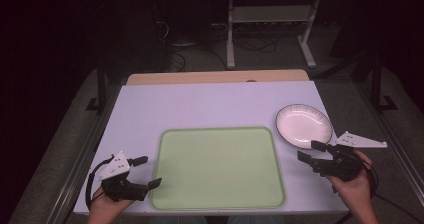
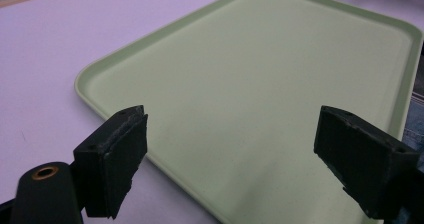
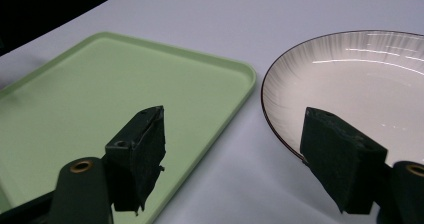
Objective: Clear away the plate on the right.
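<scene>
Right now the biggest thing I have in front of me is the white table (image 1: 210, 104), its far edge backed by a strip of bare wood. On it, towards the near edge and roughly centred, lies the pale green tray (image 1: 218, 168), flat and with nothing on its surface. Just off the tray's far right corner, near the table's right edge, sits the white plate (image 1: 303, 125), a dark line around its rim; plate and tray are close but I see a sliver of table between them.

My right gripper (image 1: 312, 152) hovers at the table's right edge, just on the near side of the plate. Its jaws are spread wide with nothing between them; through the right gripper view, one jaw lines up over the plate's near rim and the other over the tray's right border, and I cannot tell whether either touches.

My left gripper (image 1: 148, 171) is at the near left corner of the table, pointing at the tray's left border. Its jaws are also wide apart and hold nothing; in the left gripper view they frame the tray's near left corner, above it.
</scene>
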### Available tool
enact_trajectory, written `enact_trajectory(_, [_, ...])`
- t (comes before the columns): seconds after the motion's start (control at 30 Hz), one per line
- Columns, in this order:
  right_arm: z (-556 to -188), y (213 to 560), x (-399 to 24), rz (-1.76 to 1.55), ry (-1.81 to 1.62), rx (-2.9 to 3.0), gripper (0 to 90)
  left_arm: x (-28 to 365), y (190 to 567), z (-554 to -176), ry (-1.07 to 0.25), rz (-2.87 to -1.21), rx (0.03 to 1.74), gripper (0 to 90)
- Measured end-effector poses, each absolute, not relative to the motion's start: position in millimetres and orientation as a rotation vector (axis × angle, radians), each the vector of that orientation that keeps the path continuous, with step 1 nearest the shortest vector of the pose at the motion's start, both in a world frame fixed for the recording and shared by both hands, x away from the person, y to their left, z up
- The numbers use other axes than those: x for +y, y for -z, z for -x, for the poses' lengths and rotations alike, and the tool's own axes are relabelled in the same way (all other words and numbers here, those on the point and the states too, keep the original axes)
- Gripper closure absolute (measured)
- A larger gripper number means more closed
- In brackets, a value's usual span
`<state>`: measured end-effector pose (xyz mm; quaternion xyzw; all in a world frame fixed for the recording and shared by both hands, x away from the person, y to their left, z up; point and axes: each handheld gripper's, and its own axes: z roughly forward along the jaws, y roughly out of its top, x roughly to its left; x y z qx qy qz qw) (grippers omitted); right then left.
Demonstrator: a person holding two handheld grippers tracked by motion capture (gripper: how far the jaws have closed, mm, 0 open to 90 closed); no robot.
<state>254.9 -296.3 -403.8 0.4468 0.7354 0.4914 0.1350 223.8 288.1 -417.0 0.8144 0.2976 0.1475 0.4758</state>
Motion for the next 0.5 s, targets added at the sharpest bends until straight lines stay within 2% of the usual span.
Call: enact_trajectory(0.5, [-256.5, 404.8, -317.2, -1.366, -1.409, 2.109, 24.9, 287.7, 417.1, -223.7, -0.362, -1.993, 0.726, 13.8])
